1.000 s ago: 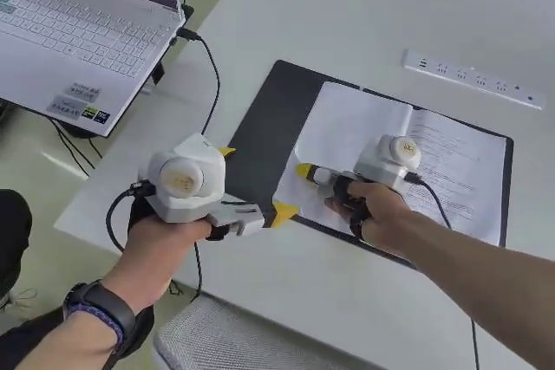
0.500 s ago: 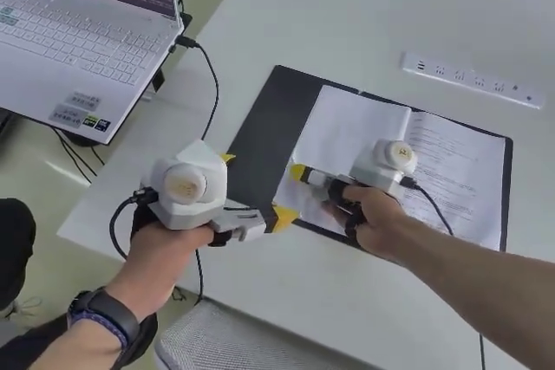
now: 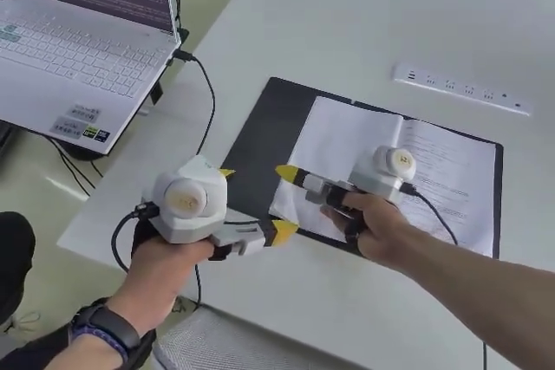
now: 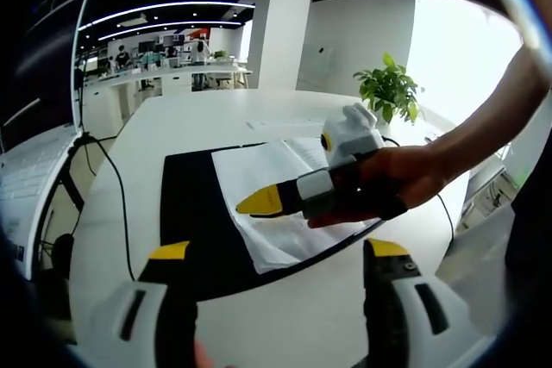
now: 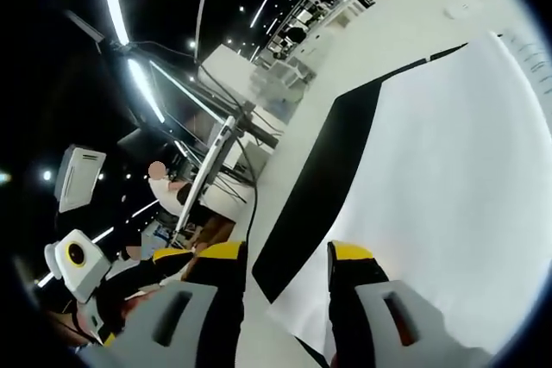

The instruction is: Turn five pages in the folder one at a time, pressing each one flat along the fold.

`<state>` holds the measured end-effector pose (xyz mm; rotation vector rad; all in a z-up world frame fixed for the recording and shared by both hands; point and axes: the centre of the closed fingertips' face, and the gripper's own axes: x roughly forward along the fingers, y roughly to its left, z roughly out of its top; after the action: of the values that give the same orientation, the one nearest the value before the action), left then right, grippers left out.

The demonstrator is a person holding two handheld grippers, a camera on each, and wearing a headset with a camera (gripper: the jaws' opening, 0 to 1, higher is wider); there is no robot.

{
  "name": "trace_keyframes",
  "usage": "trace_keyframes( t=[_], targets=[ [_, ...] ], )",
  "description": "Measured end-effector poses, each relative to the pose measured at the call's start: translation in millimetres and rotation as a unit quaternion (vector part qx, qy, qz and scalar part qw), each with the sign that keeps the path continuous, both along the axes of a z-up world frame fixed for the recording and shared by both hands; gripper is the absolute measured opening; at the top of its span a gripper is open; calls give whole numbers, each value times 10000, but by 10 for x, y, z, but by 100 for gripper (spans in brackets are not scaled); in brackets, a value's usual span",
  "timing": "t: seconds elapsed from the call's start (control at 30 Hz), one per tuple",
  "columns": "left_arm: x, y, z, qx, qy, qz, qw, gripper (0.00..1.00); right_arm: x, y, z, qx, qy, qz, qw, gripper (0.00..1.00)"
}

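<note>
Bare tabletop (image 3: 347, 15) lies open beyond the folder (image 3: 269, 127) and in a strip along its near edge. On the left, a laptop (image 3: 78, 41) and its black cable (image 3: 213, 97) hem the folder's side. A white power strip (image 3: 460, 90) lies near its far edge. The right gripper (image 3: 288, 174) hangs over the left page (image 3: 338, 140).

Black folder (image 3: 260, 140), white pages (image 3: 347, 136), perhaps grey print (image 3: 442, 162); yellow-tipped left tongs (image 4: 278, 250), right tongs (image 5: 285, 252).

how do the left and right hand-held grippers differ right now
The left hand-held gripper has its jaws wide apart; the right hand-held gripper has them closer together. The left sits beside the near corner of the folder, the right over the edge of the white page. Both have yellow tips and hold nothing.
</note>
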<state>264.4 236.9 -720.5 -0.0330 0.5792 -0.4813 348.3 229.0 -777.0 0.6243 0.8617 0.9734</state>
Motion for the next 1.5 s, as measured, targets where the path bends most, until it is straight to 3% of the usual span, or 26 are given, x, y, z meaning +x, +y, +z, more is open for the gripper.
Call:
trace_keyframes(
  t=[0.33,0.6,0.77,0.97,1.07,1.17,1.33,1.5],
  targets=[
    [-4,-41,25,5,-44,-80,10000,79,19,-194,350,41,-577,144,9982,38],
    [5,-59,17,29,-53,-123,9999,73,47,-493,478,-51,-845,50,9964,39],
    [79,-96,27,100,-70,-205,9997,68,36,-762,516,-210,-1019,5,9946,38],
    [187,-208,-6,158,-58,-355,9992,58,50,-1050,509,-277,-1059,-206,9938,38],
    [265,-284,-48,-111,3,-380,9992,48,71,-1168,508,-299,-1055,-321,9935,36],
    [293,-339,-149,68,97,-499,9987,40,80,-1283,510,-268,-1009,-510,9932,35],
    [331,-385,-312,142,289,-497,9982,27,60,-1456,470,-298,-957,-676,9927,34],
    [335,-415,-458,40,430,-464,9980,18,2,-1578,396,-335,-843,-785,9928,33]
  ],
)
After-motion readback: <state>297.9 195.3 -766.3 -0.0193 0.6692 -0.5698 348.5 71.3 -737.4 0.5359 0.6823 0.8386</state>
